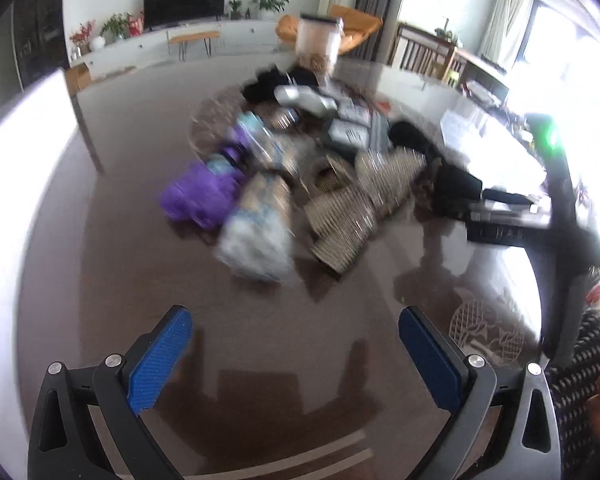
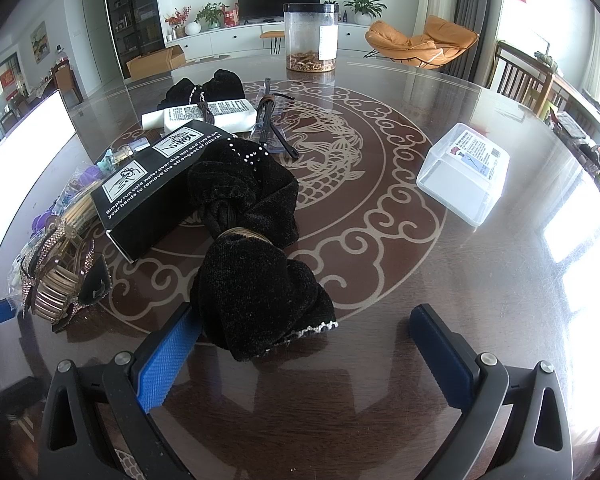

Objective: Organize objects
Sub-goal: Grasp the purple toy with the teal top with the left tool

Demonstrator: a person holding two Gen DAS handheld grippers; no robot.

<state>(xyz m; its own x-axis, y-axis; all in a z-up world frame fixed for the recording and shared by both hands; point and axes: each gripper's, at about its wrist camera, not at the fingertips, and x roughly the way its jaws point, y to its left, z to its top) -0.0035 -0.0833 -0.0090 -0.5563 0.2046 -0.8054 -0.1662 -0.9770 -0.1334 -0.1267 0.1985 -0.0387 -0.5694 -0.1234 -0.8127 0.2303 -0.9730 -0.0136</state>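
Note:
A heap of small things lies on the dark glass-topped table [image 2: 380, 280]. In the right wrist view a black velvet hair bow [image 2: 252, 264] lies just ahead of my right gripper [image 2: 300, 344], which is open, its left pad [image 2: 168, 360] beside the bow's near lobe. Behind the bow are a black printed box [image 2: 156, 184], a white box [image 2: 216, 114] and gold rhinestone hair clips [image 2: 56, 288]. The left wrist view is blurred: my left gripper [image 1: 296, 348] is open over bare table, short of a purple item [image 1: 196, 196], a plastic-wrapped pack [image 1: 260, 232] and gold clips [image 1: 352, 216].
A clear plastic box with a label [image 2: 464, 172] sits at the right of the table. A tall clear jar [image 2: 310, 36] stands at the far edge. Black glasses [image 2: 268, 120] lie near the white box. A patterned sleeve [image 1: 580, 380] shows at the right of the left wrist view.

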